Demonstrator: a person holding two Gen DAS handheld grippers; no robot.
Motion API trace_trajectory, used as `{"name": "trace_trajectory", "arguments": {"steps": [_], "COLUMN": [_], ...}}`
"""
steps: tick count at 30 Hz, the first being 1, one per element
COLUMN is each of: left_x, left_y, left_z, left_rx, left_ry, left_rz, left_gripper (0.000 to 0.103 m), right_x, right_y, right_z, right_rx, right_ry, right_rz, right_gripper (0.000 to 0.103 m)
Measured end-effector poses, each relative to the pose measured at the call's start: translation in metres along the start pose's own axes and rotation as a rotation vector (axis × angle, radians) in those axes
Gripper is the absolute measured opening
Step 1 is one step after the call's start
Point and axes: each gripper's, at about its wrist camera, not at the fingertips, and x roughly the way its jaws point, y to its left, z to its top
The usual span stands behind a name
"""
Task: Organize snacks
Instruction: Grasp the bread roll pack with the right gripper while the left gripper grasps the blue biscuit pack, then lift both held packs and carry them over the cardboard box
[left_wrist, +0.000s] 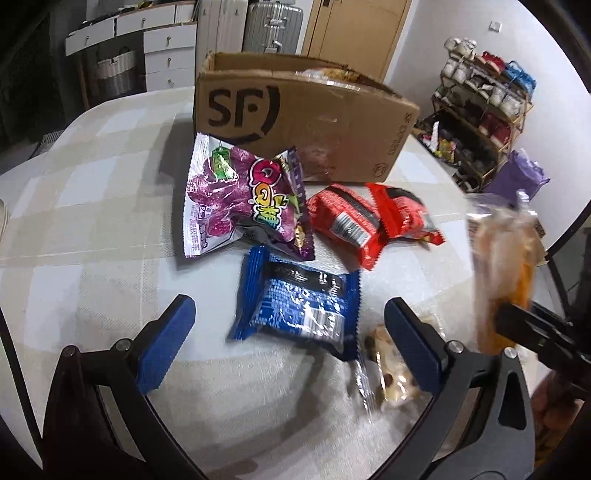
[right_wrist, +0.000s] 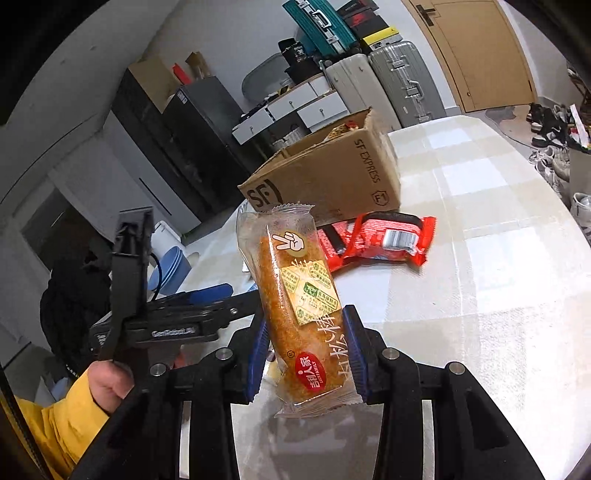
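the right gripper (right_wrist: 306, 354) tilts gently downward, pinching an upright bread roll packet (right_wrist: 295, 314); the left gripper (left_wrist: 288, 343) angles steeply down, spread wide above the blue packet (left_wrist: 299, 302).

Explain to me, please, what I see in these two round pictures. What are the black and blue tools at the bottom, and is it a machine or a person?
A person, not a machine: each hand holds a two-finger tool with a wide-angle camera looking along its fingers.

The left tool's picture shows the left gripper open above a checked table. On the table lie a blue packet, a purple candy bag, two red packets and a small clear-wrapped snack. Behind them stands an open cardboard box with something already inside.

The right tool's picture shows the right gripper shut on a long bread roll in clear wrapping, lifted above the table. At the left you see the person's hand and yellow sleeve with the other tool.
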Motion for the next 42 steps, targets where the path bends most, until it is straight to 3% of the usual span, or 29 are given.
{"name": "trace_trajectory", "arguments": {"steps": [7,8,9,11,14,23,42], "left_x": [0.026,0.026,0.027,0.028,0.028,0.018,-0.080], "left_y": [-0.001,-0.002,-0.004,-0.007,-0.012,-0.007,0.006], "left_z": [0.003,0.004,0.005,0.006,0.003,-0.005,-0.034], "left_rx": [-0.005,0.005,0.014,0.029,0.053,0.041,0.051], "left_ry": [0.050,0.042,0.043,0.043,0.043,0.039,-0.105], "left_rz": [0.021,0.012,0.006,-0.002,0.003,-0.031,-0.039], "left_gripper": [0.081,0.073,0.072,0.057,0.045,0.041,0.041], "right_x": [-0.004,-0.004,-0.004,-0.005,-0.004,-0.007,-0.016], "right_y": [-0.007,-0.007,-0.007,-0.006,-0.004,0.001,0.038], "right_z": [-0.002,-0.002,-0.002,-0.001,0.000,0.003,0.006], "right_rx": [0.024,0.025,0.025,0.025,0.024,0.028,-0.019], "right_ry": [-0.007,-0.005,-0.006,-0.007,-0.009,-0.022,-0.036], "right_rz": [-0.011,-0.009,-0.007,-0.002,-0.002,-0.009,0.006], "right_gripper": [0.039,0.039,0.039,0.039,0.039,0.039,0.039]}}
